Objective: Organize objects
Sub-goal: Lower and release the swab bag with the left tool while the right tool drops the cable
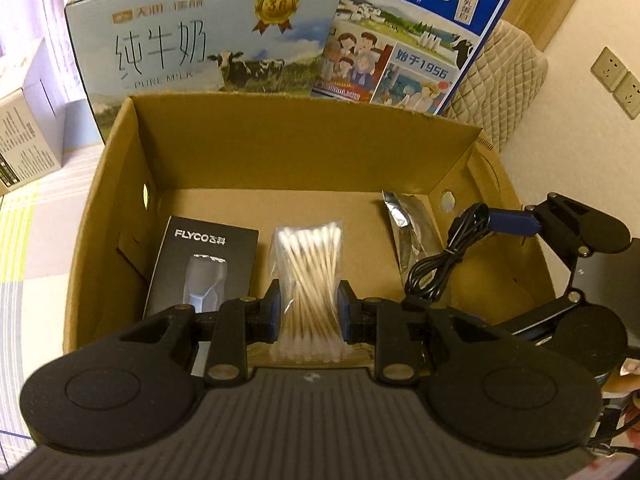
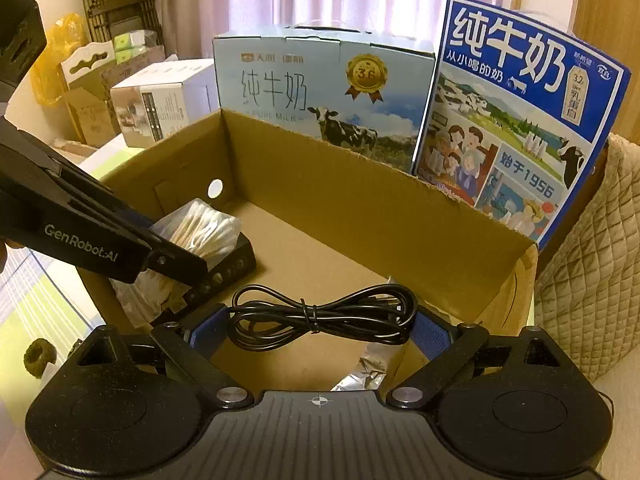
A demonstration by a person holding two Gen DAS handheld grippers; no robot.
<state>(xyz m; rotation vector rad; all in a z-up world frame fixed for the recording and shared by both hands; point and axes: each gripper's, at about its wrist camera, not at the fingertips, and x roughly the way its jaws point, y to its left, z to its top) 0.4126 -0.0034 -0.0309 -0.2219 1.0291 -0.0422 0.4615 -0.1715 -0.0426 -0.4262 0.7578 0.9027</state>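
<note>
An open cardboard box (image 1: 280, 148) (image 2: 360, 200) lies in front of me. My left gripper (image 1: 308, 312) is shut on a clear bag of cotton swabs (image 1: 308, 280) and holds it inside the box's near edge; the bag also shows in the right wrist view (image 2: 200, 228). My right gripper (image 2: 320, 324) is shut on a coiled black cable (image 2: 320, 316) over the box's right side; the cable also shows in the left wrist view (image 1: 444, 256). A black FLYCO box (image 1: 204, 264) (image 2: 228, 268) and a silver foil packet (image 1: 404, 224) (image 2: 360, 372) lie on the box floor.
Two milk cartons (image 1: 200, 40) (image 1: 404, 36) stand behind the cardboard box. A grey carton (image 1: 24, 128) stands at the left. A quilted beige cushion (image 2: 588, 280) is at the right. Wall sockets (image 1: 618, 80) are at the far right.
</note>
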